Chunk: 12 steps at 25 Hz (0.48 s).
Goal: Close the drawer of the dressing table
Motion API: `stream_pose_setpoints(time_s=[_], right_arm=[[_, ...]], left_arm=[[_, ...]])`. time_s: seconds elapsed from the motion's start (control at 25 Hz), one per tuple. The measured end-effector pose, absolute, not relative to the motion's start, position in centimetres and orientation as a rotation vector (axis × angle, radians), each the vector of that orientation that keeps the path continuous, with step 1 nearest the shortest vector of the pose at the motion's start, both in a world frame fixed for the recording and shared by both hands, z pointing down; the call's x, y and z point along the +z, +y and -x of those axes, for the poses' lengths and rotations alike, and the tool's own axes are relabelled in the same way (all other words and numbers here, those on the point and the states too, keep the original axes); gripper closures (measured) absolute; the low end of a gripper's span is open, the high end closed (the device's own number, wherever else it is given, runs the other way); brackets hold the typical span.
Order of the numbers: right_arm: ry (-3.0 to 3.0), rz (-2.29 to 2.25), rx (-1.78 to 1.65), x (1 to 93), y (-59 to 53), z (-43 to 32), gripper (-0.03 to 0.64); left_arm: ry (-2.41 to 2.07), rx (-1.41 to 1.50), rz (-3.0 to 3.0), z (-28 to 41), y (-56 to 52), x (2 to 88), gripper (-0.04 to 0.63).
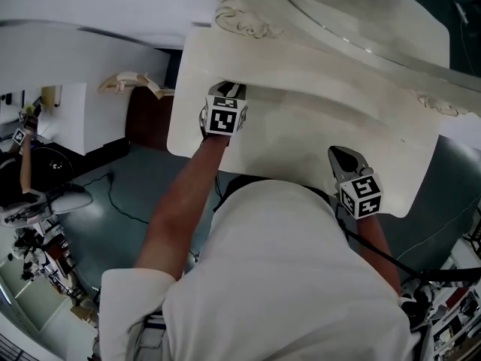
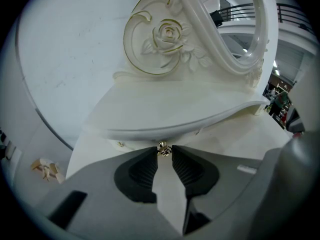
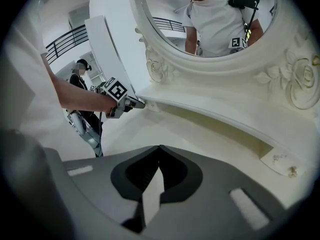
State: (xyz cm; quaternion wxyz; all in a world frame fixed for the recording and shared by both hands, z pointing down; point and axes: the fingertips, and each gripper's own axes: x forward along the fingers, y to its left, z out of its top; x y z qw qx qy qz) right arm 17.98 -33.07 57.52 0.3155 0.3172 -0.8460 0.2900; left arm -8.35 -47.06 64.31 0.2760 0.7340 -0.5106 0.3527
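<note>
The white dressing table fills the head view, with its carved mirror frame above a curved upper ledge. Under that ledge a small brass drawer knob shows against the narrow drawer front. My left gripper is shut on this knob, one ribbed pad on each side of it. In the head view the left gripper reaches under the ledge at the table's left. My right gripper hovers shut and empty over the tabletop at the front right. How far out the drawer stands is hidden.
A second drawer front with its own knob sits under the ledge at the right. The mirror reflects a person in a white shirt. A dark chair stands left of the table, and cables lie on the floor.
</note>
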Motion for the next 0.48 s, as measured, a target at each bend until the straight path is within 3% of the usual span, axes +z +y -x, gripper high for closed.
stream_pose_setpoints(time_s=[0.48], right_arm=[[-2.224, -0.842, 0.761, 57.33, -32.84, -17.86, 0.617]], left_arm=[[-1.364, 0.963, -1.981, 8.30, -47.02, 64.35, 0.499]])
